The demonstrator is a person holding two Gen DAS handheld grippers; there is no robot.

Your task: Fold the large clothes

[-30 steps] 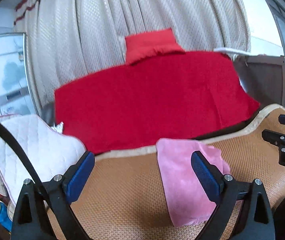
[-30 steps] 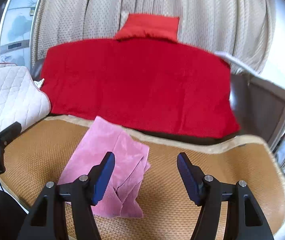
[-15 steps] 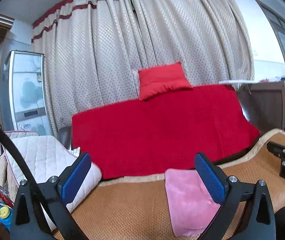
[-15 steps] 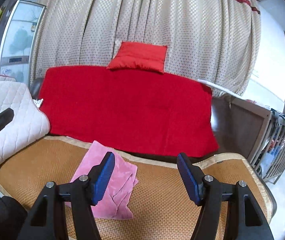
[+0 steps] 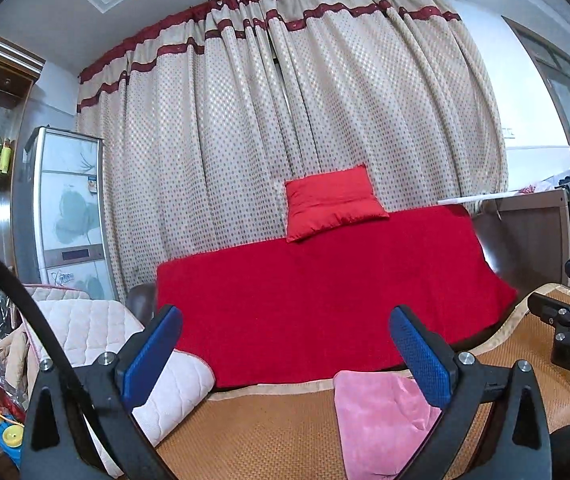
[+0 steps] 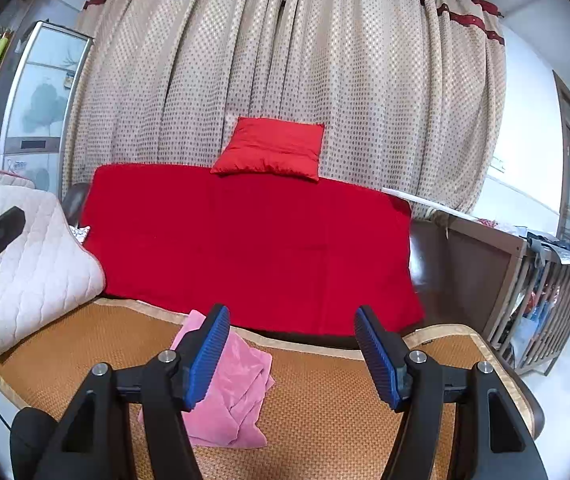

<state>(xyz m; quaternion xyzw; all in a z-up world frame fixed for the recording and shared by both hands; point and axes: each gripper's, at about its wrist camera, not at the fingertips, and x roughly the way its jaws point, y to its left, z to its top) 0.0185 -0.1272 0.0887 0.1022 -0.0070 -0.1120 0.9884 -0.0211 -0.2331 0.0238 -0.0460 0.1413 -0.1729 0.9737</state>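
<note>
1. Between the fingers of the left gripper: nothing. The blue pads stand wide apart, no cloth touching them; they have just finished spreading to their widest.
2. Between the fingers of the right gripper: nothing either. These pads stand at a moderate gap, empty.
3. Below and just beyond both pairs of fingers: the pink garment, lying in a compact, layered bundle on the woven mat that covers the sofa seat. In the left view it sits under the right-hand finger.
4. Farther out, behind the garment: a red throw over the sofa back, a red cushion on top, and a dotted curtain behind.
5. To the left of the fingers: a quilted white pad on the sofa arm.
6. Step in hand, as judged: the garment appears folded and released, both grippers clear of it and pointed toward the sofa back.
7. Next move, as judged: if another fold or a tidy is wanted, both pairs of fingers must tip down and descend to the bundle's edges; otherwise a fresh garment must be found, none being visible.
</note>
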